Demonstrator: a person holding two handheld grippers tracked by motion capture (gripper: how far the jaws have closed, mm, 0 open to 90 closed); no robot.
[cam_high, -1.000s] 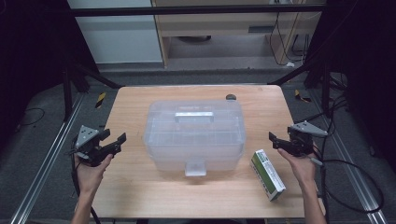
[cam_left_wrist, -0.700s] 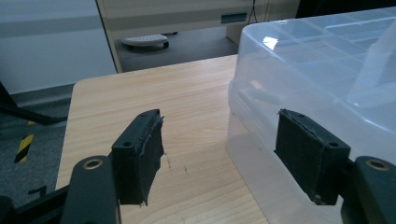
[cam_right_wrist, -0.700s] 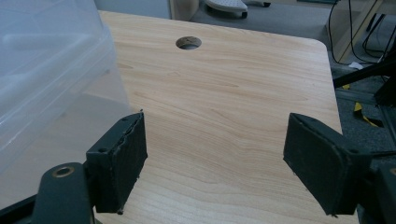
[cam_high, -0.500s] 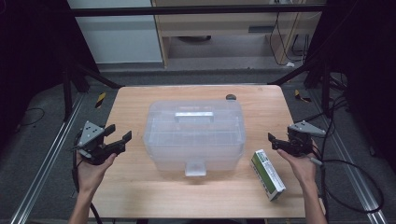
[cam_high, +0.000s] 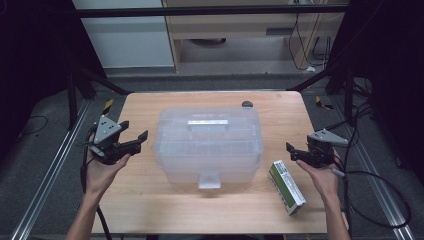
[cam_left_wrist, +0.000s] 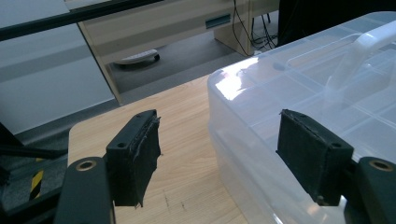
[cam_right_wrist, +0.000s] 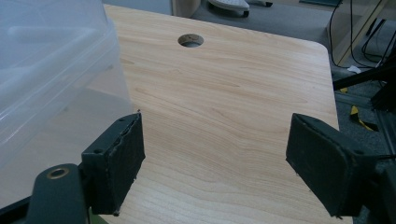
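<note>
A clear plastic box (cam_high: 208, 145) with its lid on is seen in the middle of the wooden table (cam_high: 150, 205). The left gripper (cam_high: 131, 136) is held wide open just beside the box, not touching it. The right gripper (cam_high: 291, 151) is held open farther from the box. A green and white packet (cam_high: 286, 186) is laid between the box and the right gripper.

Can't read the print on the green box (cam_high: 286, 187), way too small, and the clear bin (cam_left_wrist: 322, 98) runs off the frame's right edge up close.
</note>
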